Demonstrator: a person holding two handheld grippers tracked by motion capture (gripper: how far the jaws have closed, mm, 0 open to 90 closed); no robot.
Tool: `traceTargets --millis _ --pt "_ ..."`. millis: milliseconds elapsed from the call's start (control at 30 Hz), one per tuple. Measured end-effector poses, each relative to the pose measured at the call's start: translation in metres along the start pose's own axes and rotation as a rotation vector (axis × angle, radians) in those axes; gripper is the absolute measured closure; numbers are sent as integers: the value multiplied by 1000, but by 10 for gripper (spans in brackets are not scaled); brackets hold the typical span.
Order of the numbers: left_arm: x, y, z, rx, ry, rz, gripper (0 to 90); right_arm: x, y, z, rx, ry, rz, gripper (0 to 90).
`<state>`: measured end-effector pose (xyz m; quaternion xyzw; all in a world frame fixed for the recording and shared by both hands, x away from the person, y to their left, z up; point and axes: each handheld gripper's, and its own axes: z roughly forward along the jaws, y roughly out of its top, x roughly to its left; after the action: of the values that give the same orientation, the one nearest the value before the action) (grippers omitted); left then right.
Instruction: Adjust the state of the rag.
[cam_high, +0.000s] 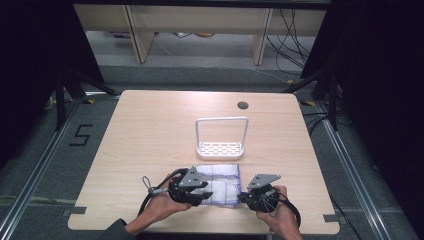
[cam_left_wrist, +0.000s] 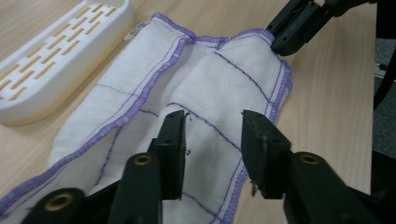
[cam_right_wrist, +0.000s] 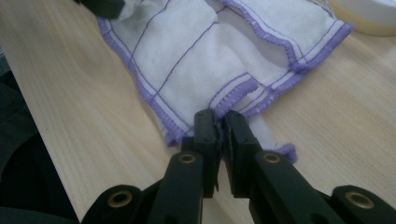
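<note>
A white cloth (cam_high: 223, 176) with purple stitching and hem lies partly folded near the table's front edge. My left gripper (cam_high: 204, 192) is open, and its jaws hover over the cloth's (cam_left_wrist: 210, 79) left part with fabric under the gap (cam_left_wrist: 212, 125). At the cloth's (cam_right_wrist: 187, 42) near right corner, my right gripper (cam_right_wrist: 220, 122) is shut on the purple hem. That same gripper (cam_left_wrist: 281, 39) also appears in the left gripper view, at the cloth's far corner.
A white slotted tray (cam_high: 220, 149) with a tall loop handle stands just behind the cloth, and its rim shows in the left gripper view (cam_left_wrist: 56, 60). A round cable hole (cam_high: 243, 105) sits at the back of the wooden table (cam_high: 150, 135).
</note>
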<state>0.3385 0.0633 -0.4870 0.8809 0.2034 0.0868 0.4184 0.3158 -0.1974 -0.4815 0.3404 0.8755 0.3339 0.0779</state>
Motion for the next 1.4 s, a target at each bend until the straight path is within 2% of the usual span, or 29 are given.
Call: traceTargets --millis 33,67,100,133,167,233,300,333,400,433,533,633,667,700,733,833,967,1033,1067,1100,1133,1167,1200,1233,1267,1300,1333,1367,1400 --pt "-2 0 3 13 -4 13 543 0 0 -1 5 1 -6 855" --pt "-5 1 7 4 -9 0 532 -1 0 -1 -11 -3 -11 855" --pt "-5 1 7 4 -9 0 515 -1 1 -2 0 1 -7 856" --pt "-8 2 11 15 -7 18 490 0 1 -3 -6 0 17 857" --pt "-9 3 13 25 -1 37 468 -1 2 -5 -4 14 12 858" --pt "-10 5 16 25 2 31 412 1 2 -7 -42 30 44 860" --pt "-11 5 18 27 0 31 400 0 3 -10 -33 32 27 860" --pt "-11 5 20 48 15 55 431 1 5 -13 -49 46 29 860" --pt "-11 4 23 47 20 67 528 2 7 -14 -55 38 25 861" --pt "-11 4 23 53 36 82 590 3 7 -14 -60 42 22 861" --pt "-10 4 23 43 31 85 763 3 7 -14 -55 45 21 861" --pt "-9 5 18 26 0 90 821 3 7 -16 -57 50 33 860" --pt "-9 4 16 7 -17 60 826 1 7 -16 -57 52 31 860" --pt "-7 5 13 23 -23 81 832 2 6 -16 -74 51 59 860" --pt "-8 4 11 6 -33 69 834 -1 6 -17 -60 53 37 860" --pt "-6 2 3 -11 -58 55 840 -2 3 -18 -59 52 50 868" --pt "1 0 -7 -13 -77 50 842 -3 2 -20 -47 43 35 880" --pt "2 -3 -16 -27 -89 55 842 0 3 -20 -43 28 19 883" --pt "3 -4 -20 -26 -93 62 842 1 3 -19 -57 23 37 884" --pt "4 -7 -27 -41 -112 52 841 0 3 -21 -52 7 23 884" --pt "4 -9 -33 -52 -128 39 840 -2 3 -23 -56 12 28 884" --pt "5 -11 -41 -65 -130 35 840 -3 2 -25 -65 6 41 884" --pt "6 -14 -48 -69 -128 27 840 -5 1 -29 -48 3 39 884" --pt "6 -14 -48 -69 -128 27 840 -6 0 -31 -59 7 46 884" --pt "8 -19 -59 -71 -137 47 844 -6 -1 -32 -66 4 68 884" --pt "8 -19 -59 -71 -137 47 849 -6 -1 -32 -66 4 68 884" --pt "6 -26 -67 -64 -162 64 854 -6 -3 -34 -51 -9 66 884" --pt "5 -29 -70 -60 -164 65 860 -6 -3 -36 -37 -10 51 884" --pt "5 -34 -75 -48 -153 62 862 -5 -4 -36 -33 -22 61 884"
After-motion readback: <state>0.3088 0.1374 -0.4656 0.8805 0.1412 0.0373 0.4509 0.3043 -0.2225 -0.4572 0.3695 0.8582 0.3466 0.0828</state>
